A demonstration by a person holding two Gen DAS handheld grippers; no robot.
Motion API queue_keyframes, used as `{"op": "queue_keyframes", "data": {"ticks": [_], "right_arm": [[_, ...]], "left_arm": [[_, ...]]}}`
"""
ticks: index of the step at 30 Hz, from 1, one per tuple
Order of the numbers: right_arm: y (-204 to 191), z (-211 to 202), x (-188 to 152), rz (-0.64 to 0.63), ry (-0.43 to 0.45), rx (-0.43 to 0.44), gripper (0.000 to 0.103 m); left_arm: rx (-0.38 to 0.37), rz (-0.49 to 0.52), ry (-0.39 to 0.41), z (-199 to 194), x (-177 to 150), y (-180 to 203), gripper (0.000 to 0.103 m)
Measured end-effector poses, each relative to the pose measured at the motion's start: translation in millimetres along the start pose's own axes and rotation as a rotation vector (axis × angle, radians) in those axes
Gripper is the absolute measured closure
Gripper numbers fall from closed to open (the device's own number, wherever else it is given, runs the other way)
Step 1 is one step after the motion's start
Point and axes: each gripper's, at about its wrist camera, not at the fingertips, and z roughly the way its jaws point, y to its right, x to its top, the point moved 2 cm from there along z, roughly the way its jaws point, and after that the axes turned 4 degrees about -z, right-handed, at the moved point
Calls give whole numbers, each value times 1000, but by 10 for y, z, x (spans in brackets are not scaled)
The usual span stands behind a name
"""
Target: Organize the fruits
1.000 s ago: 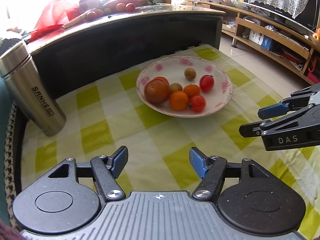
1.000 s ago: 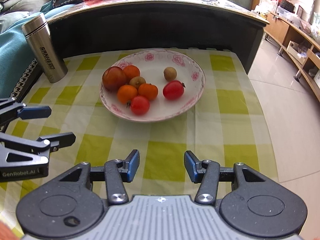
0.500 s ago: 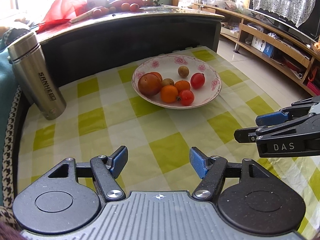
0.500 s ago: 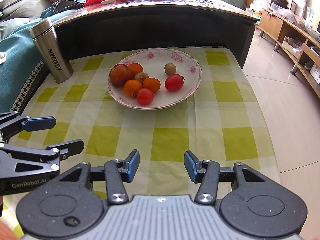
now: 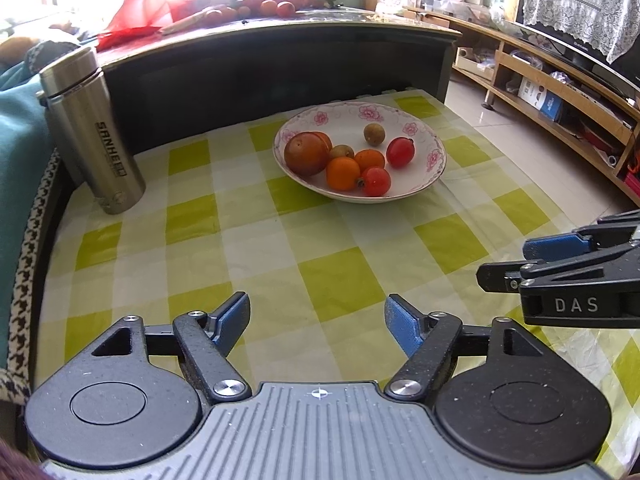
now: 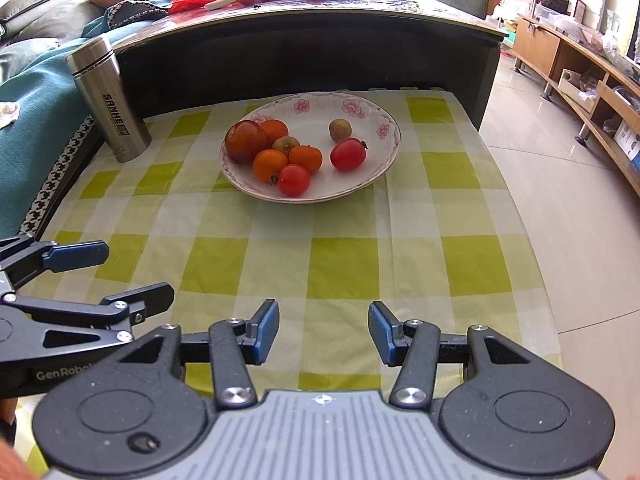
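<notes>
A white plate with pink flowers (image 5: 434,158) (image 6: 384,120) rests on the green checked cloth at the far side. It holds several fruits: a large reddish-brown one (image 5: 306,154) (image 6: 245,141), oranges (image 5: 343,173) (image 6: 270,165), red tomatoes (image 5: 400,152) (image 6: 348,154) and small brown fruits (image 5: 374,134) (image 6: 340,129). My left gripper (image 5: 318,322) (image 6: 120,268) is open and empty, low over the near cloth. My right gripper (image 6: 323,330) (image 5: 508,262) is open and empty beside it, well short of the plate.
A steel flask (image 5: 94,132) (image 6: 110,100) stands at the cloth's far left. Behind the plate rises a dark counter (image 5: 280,64) (image 6: 304,44) with more fruit and a red bag on top. Tiled floor (image 6: 560,184) and wooden shelving (image 5: 560,100) lie to the right.
Both grippers have pulled back from the plate, which now looks smaller and farther off. Their jaws stayed open and empty throughout.
</notes>
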Motion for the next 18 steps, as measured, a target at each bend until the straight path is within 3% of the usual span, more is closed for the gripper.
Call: {"op": "queue_keyframes", "data": {"ticks": [12,18], "right_arm": [[-46,-243,-190,26,18,5,49],[-43,-340,-271,42,23,0,49]], "left_arm": [[46,-23,50,-214,-101,108,0],[60,-30,60,-288,-166,145,0]]}}
